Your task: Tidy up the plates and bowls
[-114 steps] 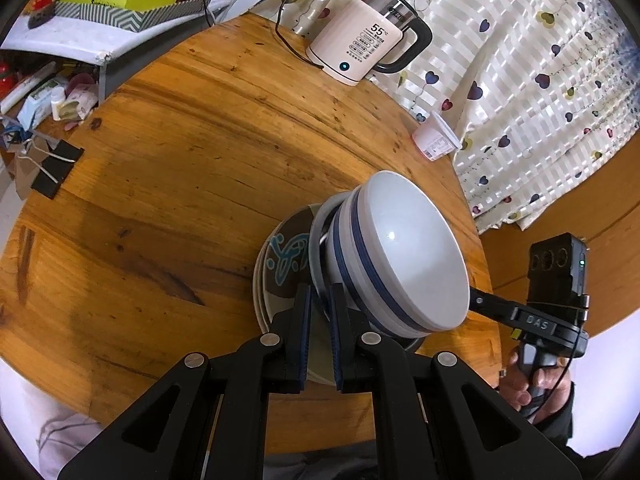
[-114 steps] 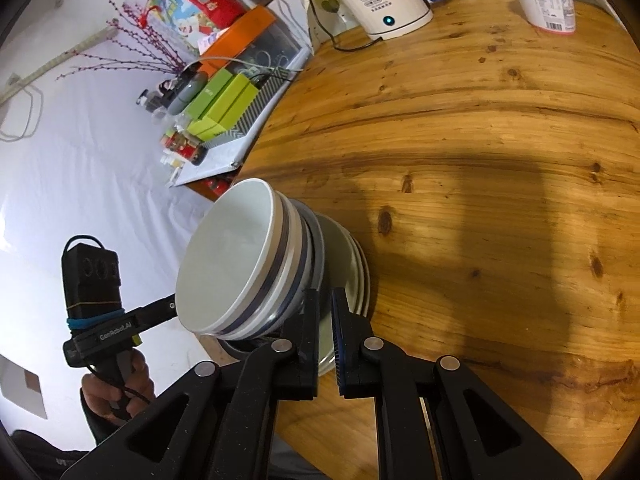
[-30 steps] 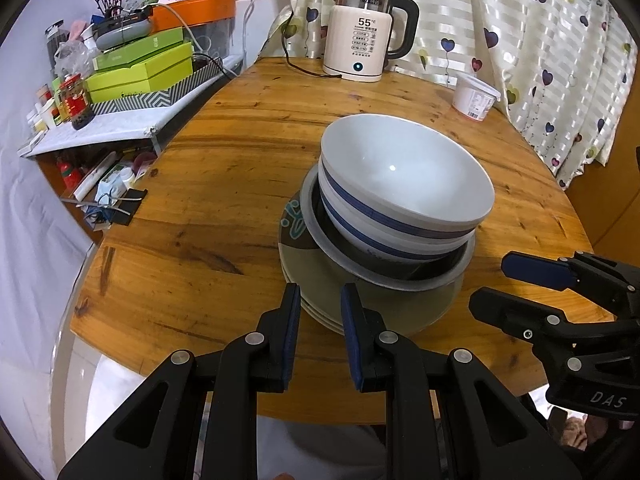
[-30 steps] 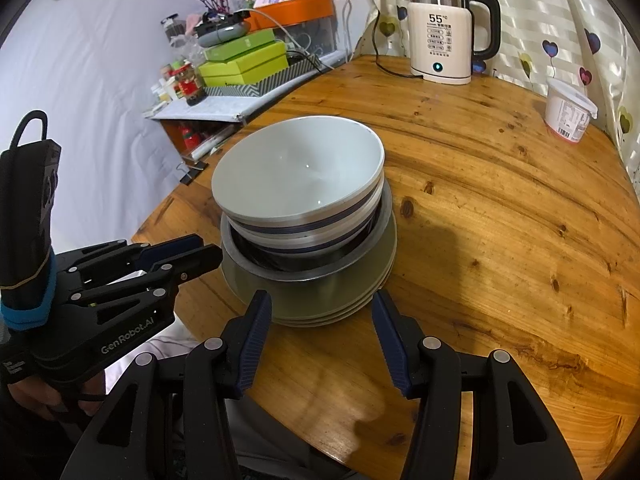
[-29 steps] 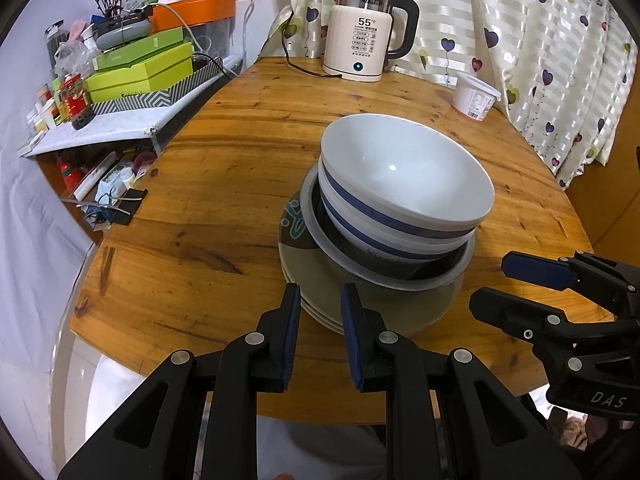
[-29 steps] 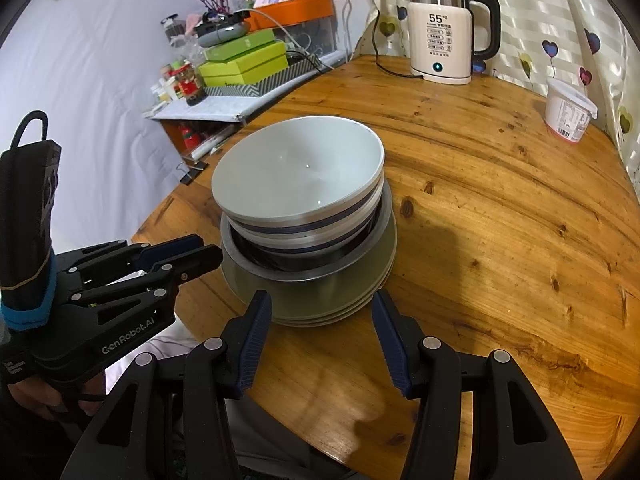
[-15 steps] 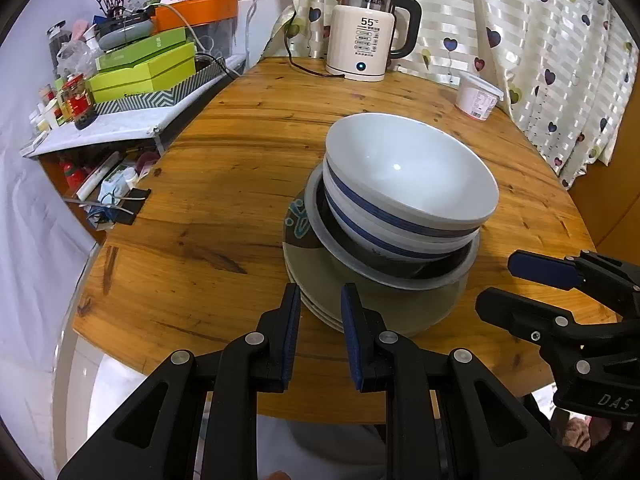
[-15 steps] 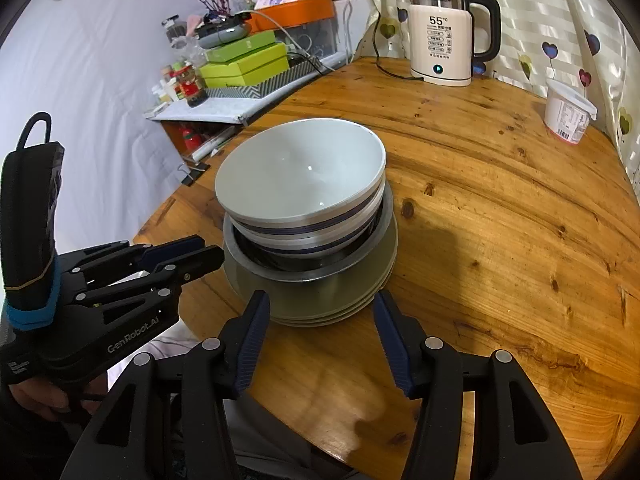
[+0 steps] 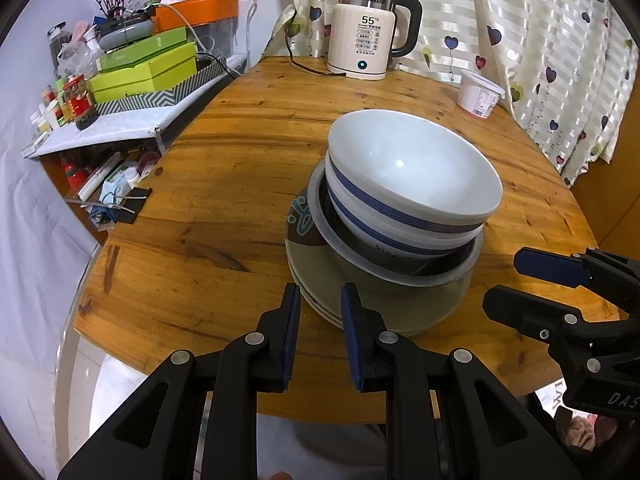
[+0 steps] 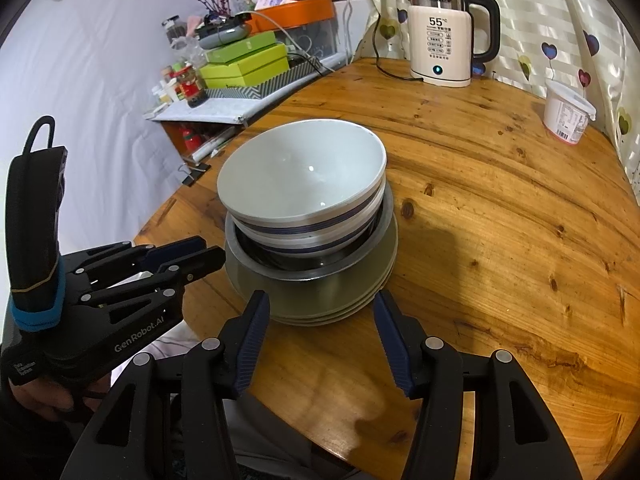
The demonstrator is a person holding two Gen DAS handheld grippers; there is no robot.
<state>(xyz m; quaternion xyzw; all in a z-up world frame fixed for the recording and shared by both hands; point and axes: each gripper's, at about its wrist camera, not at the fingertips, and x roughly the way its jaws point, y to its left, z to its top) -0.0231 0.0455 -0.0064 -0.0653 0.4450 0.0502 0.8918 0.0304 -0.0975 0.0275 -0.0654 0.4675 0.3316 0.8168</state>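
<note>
A stack stands on the round wooden table (image 9: 240, 184): several greenish plates (image 9: 320, 264) at the bottom, then a metal bowl (image 9: 400, 276), with white blue-striped bowls (image 9: 412, 172) nested on top. My left gripper (image 9: 320, 296) hovers at the stack's near-left edge, open by a narrow gap with nothing between its pads. My right gripper (image 10: 320, 304) stands wider open just before the plates (image 10: 340, 308), apart from them. Each gripper shows in the other's view: the right gripper (image 9: 502, 280) right of the stack, the left gripper (image 10: 212, 251) left of the metal bowl (image 10: 304, 274).
A cream electric kettle (image 9: 370, 48) with its cord stands at the table's far edge. A white tub (image 9: 478, 94) sits by the heart-patterned curtain. A cluttered side shelf with green boxes (image 9: 148, 68) lies off the table's left. The table edge runs just under both grippers.
Since the oldest frames both grippers have let go of the stack's rim and drawn back from it. Over the last second nothing has visibly moved.
</note>
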